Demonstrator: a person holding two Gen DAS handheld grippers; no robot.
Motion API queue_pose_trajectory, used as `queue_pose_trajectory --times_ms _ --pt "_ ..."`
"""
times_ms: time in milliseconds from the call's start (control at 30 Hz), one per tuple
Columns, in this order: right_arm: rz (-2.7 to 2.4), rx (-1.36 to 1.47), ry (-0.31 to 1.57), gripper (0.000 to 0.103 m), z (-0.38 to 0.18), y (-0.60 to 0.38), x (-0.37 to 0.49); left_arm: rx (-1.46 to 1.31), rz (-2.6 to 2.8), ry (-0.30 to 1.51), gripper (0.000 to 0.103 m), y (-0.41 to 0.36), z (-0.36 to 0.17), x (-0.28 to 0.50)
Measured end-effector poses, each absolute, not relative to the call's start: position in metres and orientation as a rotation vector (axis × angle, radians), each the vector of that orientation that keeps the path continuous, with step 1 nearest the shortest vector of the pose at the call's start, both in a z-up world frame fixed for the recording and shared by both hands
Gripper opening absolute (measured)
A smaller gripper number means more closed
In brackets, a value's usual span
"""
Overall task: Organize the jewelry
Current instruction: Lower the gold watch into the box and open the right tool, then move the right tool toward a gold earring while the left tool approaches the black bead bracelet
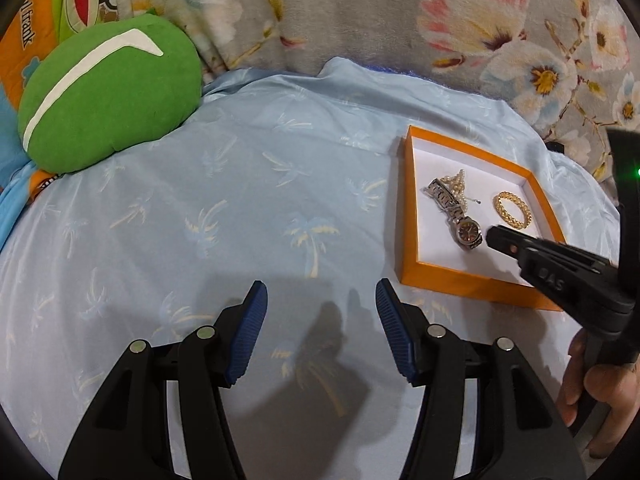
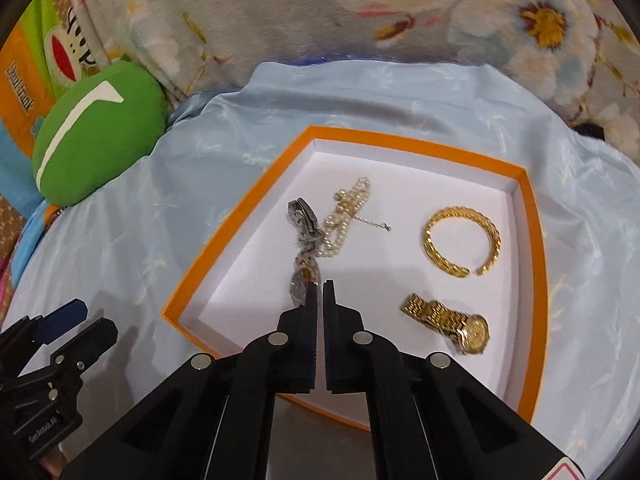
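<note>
An orange box (image 2: 532, 240) with a white inside lies on the light blue cloth; it also shows in the left wrist view (image 1: 448, 276). In it lie a silver watch (image 2: 305, 232), a pearl necklace (image 2: 346, 216), a gold bangle (image 2: 460, 240) and a gold watch (image 2: 452, 322). My right gripper (image 2: 319, 286) is shut and empty, its tips just above the silver watch's face. In the left wrist view it (image 1: 494, 240) reaches over the box next to the silver watch (image 1: 460, 224). My left gripper (image 1: 320, 292) is open and empty over the cloth, left of the box.
A green cushion (image 1: 108, 96) lies at the far left on the cloth. A grey floral blanket (image 1: 400, 12) runs along the back. The light blue cloth (image 1: 240, 184) with palm prints covers the surface. A hand (image 1: 600, 392) holds the right gripper.
</note>
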State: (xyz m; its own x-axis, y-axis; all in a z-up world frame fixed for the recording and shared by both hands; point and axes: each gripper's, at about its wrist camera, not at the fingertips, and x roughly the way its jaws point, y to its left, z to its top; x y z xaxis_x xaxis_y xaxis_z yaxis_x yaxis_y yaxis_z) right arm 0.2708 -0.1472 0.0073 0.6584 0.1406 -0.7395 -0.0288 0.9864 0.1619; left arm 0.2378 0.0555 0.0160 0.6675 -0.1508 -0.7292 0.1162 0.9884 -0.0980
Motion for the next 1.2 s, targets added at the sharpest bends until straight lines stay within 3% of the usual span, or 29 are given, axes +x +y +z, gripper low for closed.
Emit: queue_pose_trajectory --times_ms 367,767,867,967,1100,1200 --pt "0.025 0.162 0.754 0.002 0.03 -0.179 0.155 -0.037 -0.228 0.845 0.055 0.04 0.013 0.199" --pt "-0.044 0.202 0.792 0.002 0.005 -0.201 0.048 -0.016 -0.251 0.851 0.058 0.02 0.003 0.134" --pt "-0.03 0.216 0.807 0.006 -0.001 -0.199 0.035 -0.022 -0.25 0.85 0.058 0.02 0.001 0.122" --pt "-0.006 0.235 0.806 0.01 -0.002 -0.194 0.025 -0.021 -0.239 0.833 0.068 0.021 0.002 0.107" --pt "0.013 0.23 0.787 0.029 0.002 -0.182 0.018 -0.011 -0.221 0.804 0.069 0.025 0.004 0.09" --pt "0.027 0.229 0.789 0.03 0.001 -0.173 0.016 -0.019 -0.22 0.808 0.069 0.03 0.002 0.081"
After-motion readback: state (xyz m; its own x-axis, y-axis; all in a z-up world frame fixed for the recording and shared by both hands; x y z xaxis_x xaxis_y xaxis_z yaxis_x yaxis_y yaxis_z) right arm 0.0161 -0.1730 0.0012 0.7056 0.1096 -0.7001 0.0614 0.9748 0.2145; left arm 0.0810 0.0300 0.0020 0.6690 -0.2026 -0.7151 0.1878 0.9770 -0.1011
